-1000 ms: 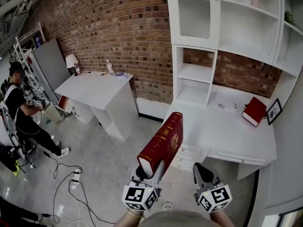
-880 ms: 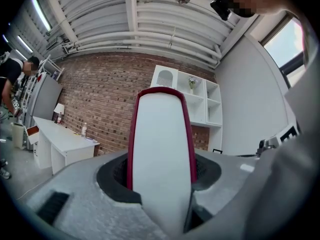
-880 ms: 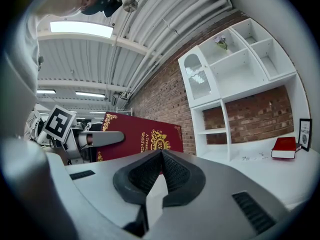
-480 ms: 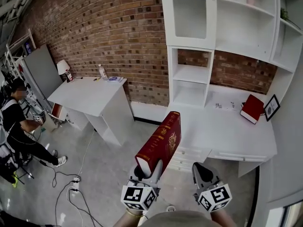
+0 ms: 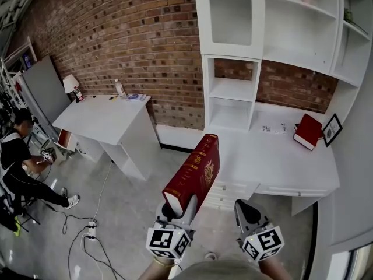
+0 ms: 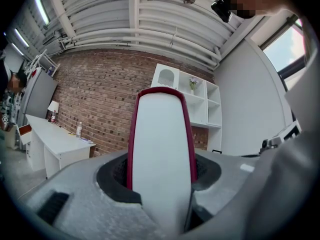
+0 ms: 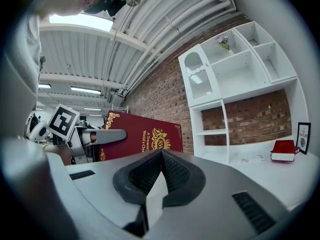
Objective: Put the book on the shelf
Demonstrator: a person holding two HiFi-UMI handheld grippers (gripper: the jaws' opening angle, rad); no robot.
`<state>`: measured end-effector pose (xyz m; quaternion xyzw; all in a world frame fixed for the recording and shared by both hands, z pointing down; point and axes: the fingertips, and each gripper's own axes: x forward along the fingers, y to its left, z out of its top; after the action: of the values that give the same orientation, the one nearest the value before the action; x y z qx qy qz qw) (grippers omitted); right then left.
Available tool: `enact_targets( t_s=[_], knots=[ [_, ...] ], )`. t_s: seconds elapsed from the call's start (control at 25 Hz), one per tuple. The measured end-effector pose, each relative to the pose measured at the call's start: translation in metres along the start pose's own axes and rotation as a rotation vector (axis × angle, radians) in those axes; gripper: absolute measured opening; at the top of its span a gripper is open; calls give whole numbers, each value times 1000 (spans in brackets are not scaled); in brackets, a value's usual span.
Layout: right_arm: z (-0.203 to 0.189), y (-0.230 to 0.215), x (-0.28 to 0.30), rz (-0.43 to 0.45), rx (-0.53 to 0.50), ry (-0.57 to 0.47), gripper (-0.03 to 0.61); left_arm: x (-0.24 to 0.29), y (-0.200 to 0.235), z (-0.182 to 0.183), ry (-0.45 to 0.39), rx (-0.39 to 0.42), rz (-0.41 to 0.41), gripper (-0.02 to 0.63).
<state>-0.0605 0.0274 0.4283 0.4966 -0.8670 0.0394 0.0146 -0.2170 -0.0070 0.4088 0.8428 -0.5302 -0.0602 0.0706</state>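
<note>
Far left, a person (image 5: pixel 20 156) crouches low on the floor (image 5: pixel 125 214), with cables (image 5: pixel 87 233) lying near them. Right of that stands a white desk (image 5: pixel 99 118) against the brick wall (image 5: pixel 128 39). A lamp (image 5: pixel 71 85) sits at its far left corner and a bottle (image 5: pixel 119 88) further right on the far edge.

Near centre, the left gripper (image 5: pixel 178 204) has its fingers clamped on the near end of the big red book (image 5: pixel 195 171). The book is up in the air, spine on top, slanting away toward the shelf unit (image 5: pixel 233 92). In the left gripper view the white page edge of the book (image 6: pixel 161 149) fills the gap between the jaws, with both pads pressed on the covers.

Just right of it, the right gripper (image 5: pixel 246 210) is empty, jaws closed tip to tip in the right gripper view (image 7: pixel 160 156). It is apart from the book.

Far right, on the shelf unit's desktop, lie what look like papers, then a second red book (image 5: pixel 307 131), with a picture frame (image 5: pixel 331 129) just beside it.
</note>
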Motion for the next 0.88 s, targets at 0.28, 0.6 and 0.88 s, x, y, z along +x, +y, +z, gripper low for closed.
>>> enact_targets(
  t_s=[0.28,0.6,0.88],
  knots=[
    [-7,-6,5,-30,14,18,6,11,4,2,5,11,-26,230],
    [-7,-24,13,-55,21,11,6,33,5,0,-10,37,-42,230],
    [1,-48,32,-51,19,-9,6,64,3,3,-22,30,-46,230]
  ],
)
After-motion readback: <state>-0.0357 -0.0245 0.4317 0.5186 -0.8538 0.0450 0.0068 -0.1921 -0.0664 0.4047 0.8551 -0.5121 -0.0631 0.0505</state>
